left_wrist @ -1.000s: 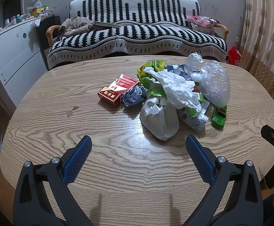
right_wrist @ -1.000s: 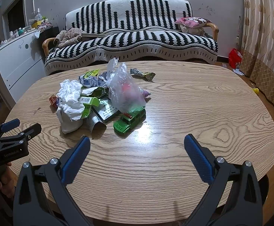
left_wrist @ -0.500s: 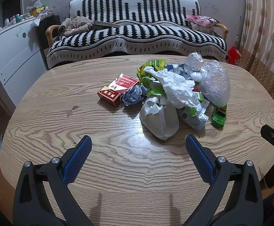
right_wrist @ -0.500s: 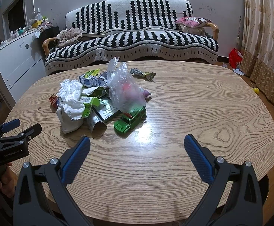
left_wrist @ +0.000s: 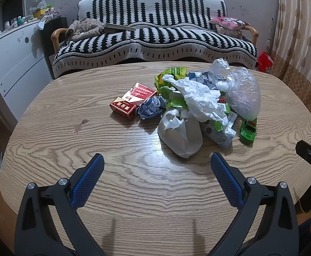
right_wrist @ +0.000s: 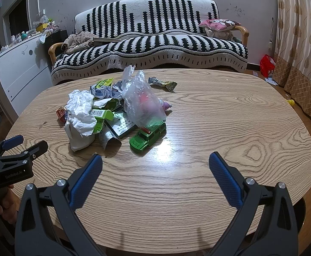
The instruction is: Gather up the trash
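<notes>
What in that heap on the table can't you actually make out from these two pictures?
- Pink item inside the clear plastic bag, right wrist view: blurred by crinkled film.
- Red carton, right wrist view: mostly hidden behind the white tissue.
- Red carton's print, left wrist view: too small to read.

Trash pile, middle of the wooden worktop (left_wrist: 48,145), loose and overlapping.

- Two red cigarette boxes (left_wrist: 132,102), lying flat, touching, at the pile's left edge.
- Crumpled blue-grey paper ball (left_wrist: 152,107), just beside the boxes.
- White paper bag (left_wrist: 180,134), slumped on its side at the near edge.
- Crumpled white tissue (left_wrist: 198,98), draped on top of the bag.
- Green snack wrappers (left_wrist: 172,74), torn, creased, partly buried.
- Clear plastic bag (left_wrist: 240,91), puffed up, tallest item, right side.
- Green toy car (right_wrist: 148,135), on its wheels, touching the plastic bag's near edge.
- Single twisted wrapper (right_wrist: 161,83), apart from the pile, on the far side.
</notes>
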`<act>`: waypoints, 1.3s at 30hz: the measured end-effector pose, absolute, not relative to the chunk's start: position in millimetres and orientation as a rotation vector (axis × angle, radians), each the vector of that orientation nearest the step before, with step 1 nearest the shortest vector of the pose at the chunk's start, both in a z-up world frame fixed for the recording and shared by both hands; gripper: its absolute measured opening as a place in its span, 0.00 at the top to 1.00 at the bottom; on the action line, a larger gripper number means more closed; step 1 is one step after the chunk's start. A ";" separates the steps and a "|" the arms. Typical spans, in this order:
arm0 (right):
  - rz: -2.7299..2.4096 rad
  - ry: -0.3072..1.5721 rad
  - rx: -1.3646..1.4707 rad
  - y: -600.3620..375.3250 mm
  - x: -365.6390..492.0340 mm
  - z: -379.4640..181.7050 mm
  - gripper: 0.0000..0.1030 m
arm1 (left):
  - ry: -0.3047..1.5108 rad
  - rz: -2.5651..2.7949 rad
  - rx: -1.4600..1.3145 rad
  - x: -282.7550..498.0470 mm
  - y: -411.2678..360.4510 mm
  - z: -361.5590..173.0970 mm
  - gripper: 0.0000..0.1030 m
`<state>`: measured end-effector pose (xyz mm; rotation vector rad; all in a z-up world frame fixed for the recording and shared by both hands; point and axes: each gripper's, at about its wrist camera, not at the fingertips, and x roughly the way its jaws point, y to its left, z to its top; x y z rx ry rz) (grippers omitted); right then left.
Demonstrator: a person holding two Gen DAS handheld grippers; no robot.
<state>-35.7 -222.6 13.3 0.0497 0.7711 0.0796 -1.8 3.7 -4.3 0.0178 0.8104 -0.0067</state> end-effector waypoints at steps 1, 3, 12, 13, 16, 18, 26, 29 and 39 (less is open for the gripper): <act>0.082 0.772 0.049 -221.7 -35.5 11.8 0.06 | 0.810 -0.006 0.017 -1.9 3.8 -4.1 0.06; 0.082 0.772 0.048 -221.6 -35.4 11.7 0.06 | 0.810 -0.007 0.018 -1.9 3.7 -4.2 0.06; 0.110 0.793 0.031 -217.5 -26.2 9.4 0.06 | 0.834 -0.019 0.040 8.7 16.8 -6.9 0.06; 0.124 0.805 0.023 -217.2 -19.1 9.8 0.06 | 0.832 -0.010 0.057 12.2 22.1 -6.4 0.06; 0.139 0.835 0.006 -214.1 2.9 8.7 0.06 | 0.826 0.050 0.129 29.4 36.5 -6.6 0.06; 0.143 0.844 -0.003 -211.5 20.4 9.2 0.06 | 0.845 0.047 0.195 48.8 42.3 -10.5 0.06; 0.151 0.894 -0.086 -196.0 84.4 -16.5 0.06 | 0.953 -0.065 0.282 118.4 66.2 -55.5 0.06; 0.153 0.898 -0.071 -199.3 102.7 -25.2 0.09 | 0.955 -0.092 0.263 133.8 71.6 -66.5 0.06; 0.201 0.894 -0.078 -189.2 125.4 -35.7 0.54 | 0.927 -0.202 0.182 145.2 61.6 -63.2 0.42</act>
